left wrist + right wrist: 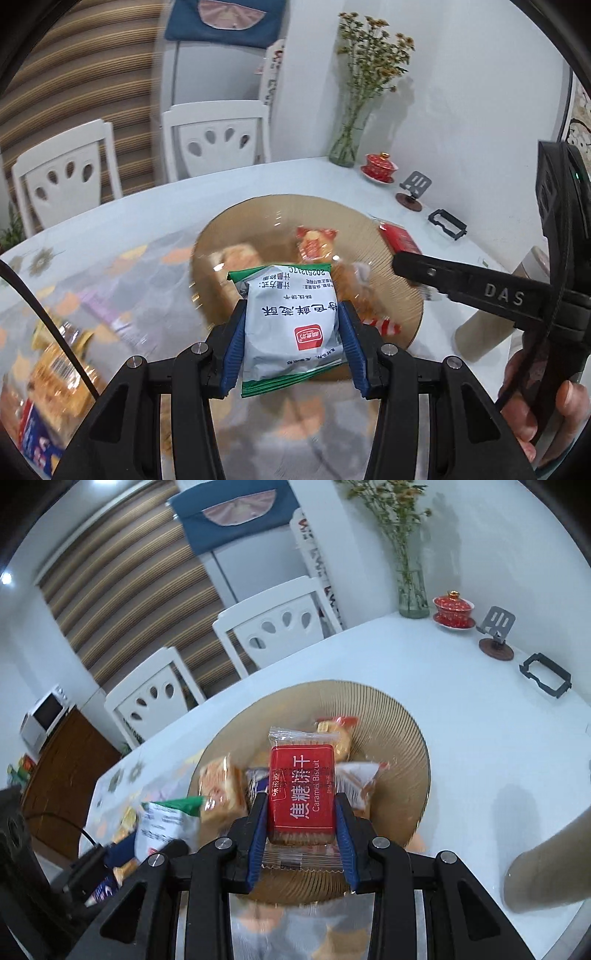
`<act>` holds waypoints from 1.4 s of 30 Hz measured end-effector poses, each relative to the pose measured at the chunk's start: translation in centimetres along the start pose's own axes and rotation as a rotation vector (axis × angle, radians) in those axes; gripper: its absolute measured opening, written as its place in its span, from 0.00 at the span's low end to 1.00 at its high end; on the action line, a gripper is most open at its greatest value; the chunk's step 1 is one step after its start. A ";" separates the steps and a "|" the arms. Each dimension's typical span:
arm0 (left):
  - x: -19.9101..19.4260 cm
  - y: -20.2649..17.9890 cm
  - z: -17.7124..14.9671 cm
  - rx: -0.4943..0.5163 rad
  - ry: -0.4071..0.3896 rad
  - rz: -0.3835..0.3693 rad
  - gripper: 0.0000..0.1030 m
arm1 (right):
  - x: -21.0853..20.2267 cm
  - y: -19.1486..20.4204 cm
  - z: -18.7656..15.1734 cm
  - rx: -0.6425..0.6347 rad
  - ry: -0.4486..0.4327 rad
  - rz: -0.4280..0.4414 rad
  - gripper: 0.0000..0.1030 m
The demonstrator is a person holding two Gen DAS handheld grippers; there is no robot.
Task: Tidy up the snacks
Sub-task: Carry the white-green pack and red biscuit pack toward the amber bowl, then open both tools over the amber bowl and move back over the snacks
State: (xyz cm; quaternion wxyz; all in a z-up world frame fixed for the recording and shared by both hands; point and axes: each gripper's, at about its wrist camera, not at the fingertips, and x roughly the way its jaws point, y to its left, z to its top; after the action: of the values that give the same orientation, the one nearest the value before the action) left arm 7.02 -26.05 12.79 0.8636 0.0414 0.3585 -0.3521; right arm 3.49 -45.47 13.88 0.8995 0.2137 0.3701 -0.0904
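My left gripper (pixel 291 314) is shut on a green-and-white snack packet (pixel 291 321) and holds it above the near rim of an amber glass plate (pixel 258 214). The plate holds several wrapped snacks, among them a red-and-orange one (pixel 314 243). My right gripper (pixel 301 805) is shut on a red caramel biscuit packet (pixel 301 794) and holds it over the same plate (pixel 399 731). The green-and-white packet (pixel 166 819) shows at the left of the right wrist view. The right gripper's arm (pixel 461 291) reaches in from the right of the left wrist view.
More snack packets (pixel 59 369) lie blurred on the table at the left. At the far right stand a glass vase with flowers (pixel 412 590), a red lidded teacup (pixel 453 609), a phone stand (pixel 496 635) and a black frame (pixel 546 679). Two white chairs (pixel 273 627) stand behind the table.
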 end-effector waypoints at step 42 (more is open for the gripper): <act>-16.3 16.5 -20.3 -0.426 0.000 0.406 0.80 | 4.2 14.4 -15.9 -0.380 0.239 0.288 0.53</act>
State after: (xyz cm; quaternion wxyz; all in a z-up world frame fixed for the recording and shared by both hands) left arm -2.53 2.31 5.39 0.9056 -0.0698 0.4088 -0.0890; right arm 1.15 -25.46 5.40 0.8770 0.1008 0.4497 0.1356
